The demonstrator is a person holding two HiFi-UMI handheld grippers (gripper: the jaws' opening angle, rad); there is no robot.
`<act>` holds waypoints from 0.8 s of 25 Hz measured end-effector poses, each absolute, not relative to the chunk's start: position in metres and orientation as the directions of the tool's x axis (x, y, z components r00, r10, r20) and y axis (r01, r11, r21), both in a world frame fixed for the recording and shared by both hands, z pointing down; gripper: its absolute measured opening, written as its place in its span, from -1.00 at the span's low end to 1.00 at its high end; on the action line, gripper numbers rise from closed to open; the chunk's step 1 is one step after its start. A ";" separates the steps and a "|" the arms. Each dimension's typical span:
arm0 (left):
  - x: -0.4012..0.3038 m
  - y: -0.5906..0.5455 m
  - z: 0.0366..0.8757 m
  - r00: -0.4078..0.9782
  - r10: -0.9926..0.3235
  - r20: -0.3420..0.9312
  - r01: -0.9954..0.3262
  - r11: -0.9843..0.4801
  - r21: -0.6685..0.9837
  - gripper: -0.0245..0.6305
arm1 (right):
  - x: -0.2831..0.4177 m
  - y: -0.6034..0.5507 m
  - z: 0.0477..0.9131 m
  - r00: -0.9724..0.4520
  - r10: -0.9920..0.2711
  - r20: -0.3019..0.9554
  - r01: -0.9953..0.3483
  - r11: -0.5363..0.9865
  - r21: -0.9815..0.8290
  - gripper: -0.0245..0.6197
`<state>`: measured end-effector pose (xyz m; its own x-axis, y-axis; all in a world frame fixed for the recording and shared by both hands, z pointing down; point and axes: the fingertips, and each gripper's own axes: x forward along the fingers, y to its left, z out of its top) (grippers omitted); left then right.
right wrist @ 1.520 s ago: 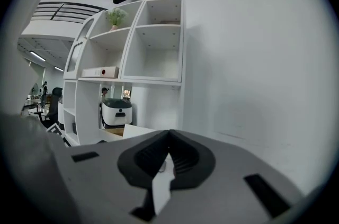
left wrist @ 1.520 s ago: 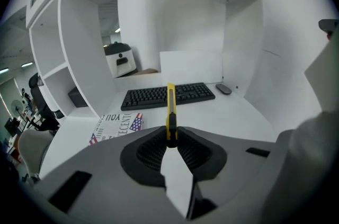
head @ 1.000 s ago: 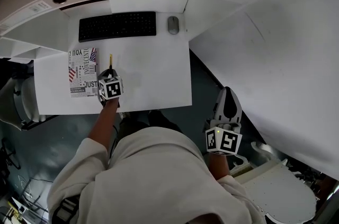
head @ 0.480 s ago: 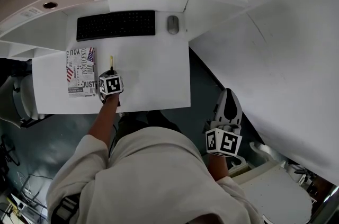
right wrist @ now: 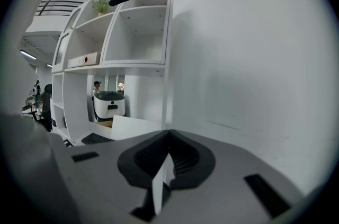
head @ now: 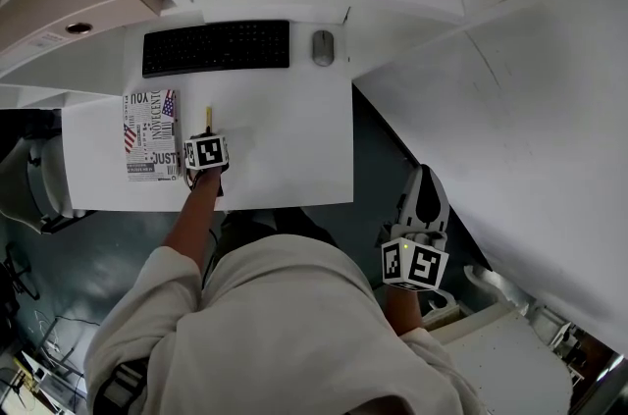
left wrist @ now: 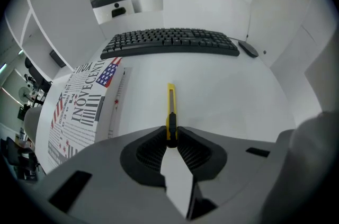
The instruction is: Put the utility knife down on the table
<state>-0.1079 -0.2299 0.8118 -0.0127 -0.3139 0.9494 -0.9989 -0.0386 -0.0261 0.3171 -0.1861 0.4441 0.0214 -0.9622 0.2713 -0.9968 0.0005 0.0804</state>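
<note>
Knife: yellow utility knife (left wrist: 170, 106) gripped at its black slider end by the left gripper (left wrist: 171, 135); body points to 12 o'clock, toward the keyboard (left wrist: 169, 40); low over the bench (head: 294, 138); contact with the surface unclear
Left jaws: clenched on the knife's 2 flat sides
Right jaws: right gripper (right wrist: 168, 157) pressed together on nothing; off the bench at 4 o'clock
Neighbour: printed booklet (left wrist: 79, 106) at 9 o'clock of the knife, apart
Handling: probably light, stiff, smooth plastic; thin, so it may pivot in the grip; blade end sharp; best held mid-body on the flat sides
</note>
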 end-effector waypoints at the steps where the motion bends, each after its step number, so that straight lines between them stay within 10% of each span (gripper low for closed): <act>1: -0.108 -0.230 0.812 -0.016 -0.310 0.951 -0.999 -0.040 -0.030 -0.73 | 0.318 -0.188 0.445 0.020 -0.962 0.273 -0.997 0.001 0.077 -0.91; 20: -0.107 -0.231 0.815 -0.014 -0.224 0.974 -0.998 -0.051 -0.026 -0.73 | 0.330 -0.206 0.455 0.003 -0.961 0.275 -0.999 0.008 0.036 -0.91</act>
<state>-0.1070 -0.2310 0.8148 -0.0140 -0.2243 0.9744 -0.9984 -0.0505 -0.0260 0.3303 -0.2064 0.4550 0.0027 -0.9614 0.2751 -0.9993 0.0076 0.0363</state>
